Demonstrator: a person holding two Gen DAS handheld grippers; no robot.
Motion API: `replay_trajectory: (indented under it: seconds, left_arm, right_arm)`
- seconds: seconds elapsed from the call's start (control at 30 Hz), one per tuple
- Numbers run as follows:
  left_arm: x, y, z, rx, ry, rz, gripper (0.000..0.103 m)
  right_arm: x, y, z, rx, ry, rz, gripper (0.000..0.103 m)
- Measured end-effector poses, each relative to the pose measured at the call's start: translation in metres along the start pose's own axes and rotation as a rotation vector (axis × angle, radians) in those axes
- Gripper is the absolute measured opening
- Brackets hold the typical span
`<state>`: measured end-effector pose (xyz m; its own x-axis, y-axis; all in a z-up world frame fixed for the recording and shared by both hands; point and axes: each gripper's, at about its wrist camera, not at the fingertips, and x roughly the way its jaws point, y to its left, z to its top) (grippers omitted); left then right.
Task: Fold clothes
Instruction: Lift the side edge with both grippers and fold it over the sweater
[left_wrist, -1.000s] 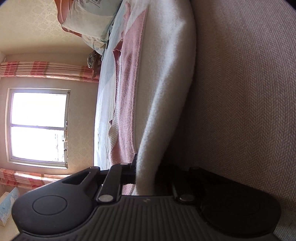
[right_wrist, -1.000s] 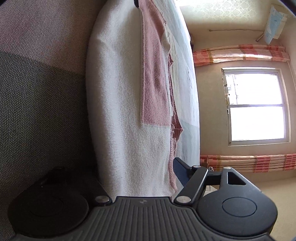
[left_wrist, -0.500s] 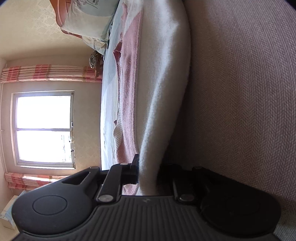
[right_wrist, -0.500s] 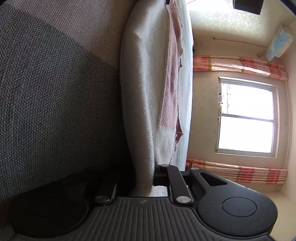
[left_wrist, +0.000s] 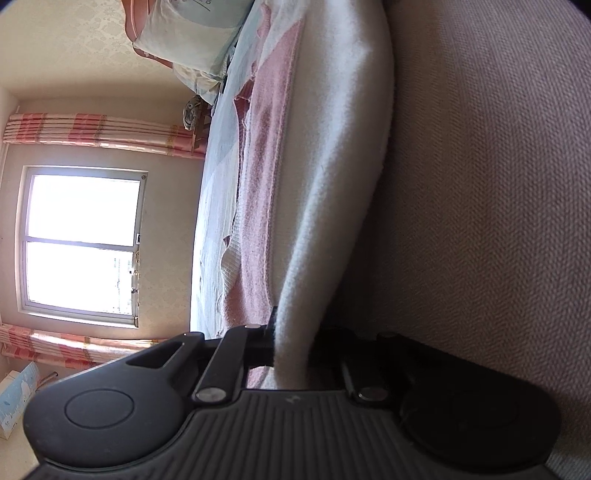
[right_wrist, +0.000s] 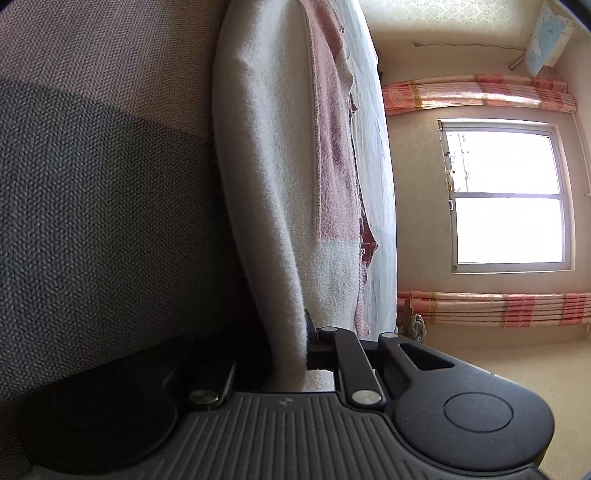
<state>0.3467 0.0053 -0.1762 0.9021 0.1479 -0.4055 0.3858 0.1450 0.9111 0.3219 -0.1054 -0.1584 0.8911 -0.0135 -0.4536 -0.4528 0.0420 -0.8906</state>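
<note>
1. Two claws, both clamped on the same garment: left claw (left_wrist: 291, 347) pinched tight on the near edge of the cream-and-pink knit sweater (left_wrist: 332, 155), right claw (right_wrist: 295, 350) likewise pressed shut on the sweater's edge (right_wrist: 266, 184) at its own end.
2. Changed within the last second on the right only: stood wide open a second earlier with the cream edge lying loose between the fingers, then closed down onto the knit by half a second ago; closed no further since, fabric squeezed thin between the pads.
3. Kept the same tight pinch on the left throughout, with the same fold of cream knit running away from the fingers; framing shifted only slightly.
4. Lay stretched along the bed (left_wrist: 214, 206), cream panel nearest the brown woven cover (left_wrist: 480, 221), pink panel beyond it toward the pale sheet; pillows (left_wrist: 184, 40) heaped at the far end, window (left_wrist: 81, 243) and striped curtains (left_wrist: 96, 129) behind.
5. Judged as the end of the grasping step: both ends of one edge now secured, so ready for lifting and carrying that edge across to make the fold.
6. Worth minding: thick, soft knit, likely to sag in the middle and slide if the two ends were raised unevenly.
</note>
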Motion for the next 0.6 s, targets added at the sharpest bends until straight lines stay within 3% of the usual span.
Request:
replay_trajectory:
  seconds: [0.37, 0.6]
  left_arm:
    - [-0.015, 0.03, -0.001, -0.026, -0.047, 0.046, 0.006]
    - [-0.054, 0.025, -0.008, 0.021, -0.071, 0.002, 0.006]
  right_arm:
    - [-0.014, -0.033, -0.001, 0.056, -0.017, 0.008, 0.012]
    - [-0.046, -0.047, -0.003, 0.068, -0.026, 0.066, 0.012]
